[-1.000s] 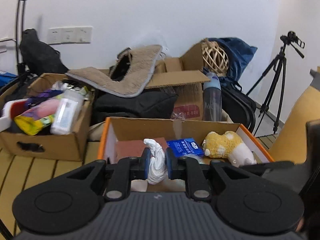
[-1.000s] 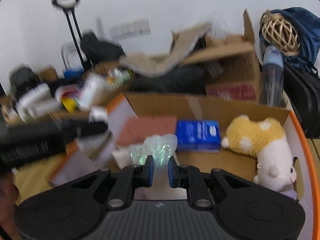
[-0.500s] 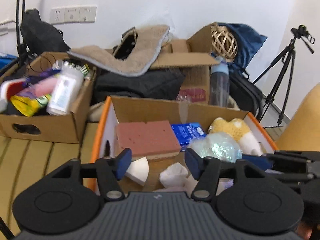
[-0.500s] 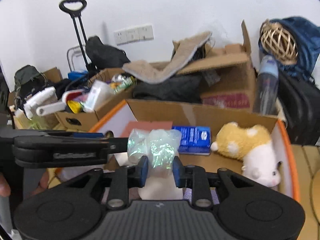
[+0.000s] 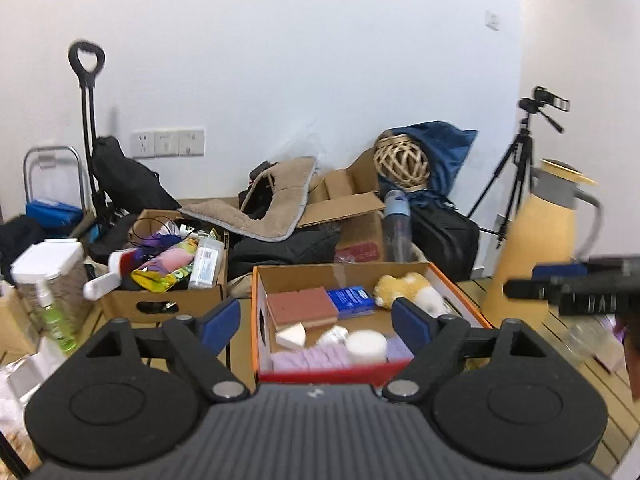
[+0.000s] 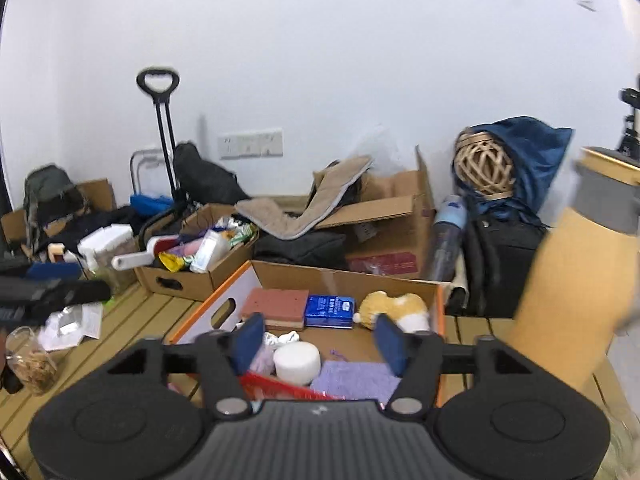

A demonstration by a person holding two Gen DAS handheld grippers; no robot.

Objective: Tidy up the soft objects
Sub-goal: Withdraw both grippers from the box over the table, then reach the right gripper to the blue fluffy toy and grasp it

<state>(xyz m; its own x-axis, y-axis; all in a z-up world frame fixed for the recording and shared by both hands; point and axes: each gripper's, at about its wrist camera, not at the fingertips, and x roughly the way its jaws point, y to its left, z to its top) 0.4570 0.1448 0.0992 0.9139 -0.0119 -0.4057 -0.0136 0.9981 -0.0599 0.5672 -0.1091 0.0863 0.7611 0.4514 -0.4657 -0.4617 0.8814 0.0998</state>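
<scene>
1. Left wrist view: my left hand-held gripper [image 5: 316,322] has its jaws opening, wide apart, with nothing between the pads. Beyond them the orange-edged box [image 5: 460,292] sits on the slatted bench [image 5: 600,380], holding the soft things: a red sponge block [image 5: 302,306], a blue tissue pack [image 5: 350,298], a yellow plush toy [image 5: 404,286], a white foam wedge [image 5: 291,336], a white foam round [image 5: 366,346] and a purple cloth [image 5: 304,358]. All look light and squashy; I'd pinch the sponge across its short sides and the plush at its body.

2. Right wrist view: my right hand-held gripper [image 6: 318,342] is opening too, and empty. The foam round [image 6: 297,362] lies nearest; it should give under the pads, so a gentle squeeze across its sides suits. The purple cloth [image 6: 356,378] is limp and needs a bunched fold.
</scene>
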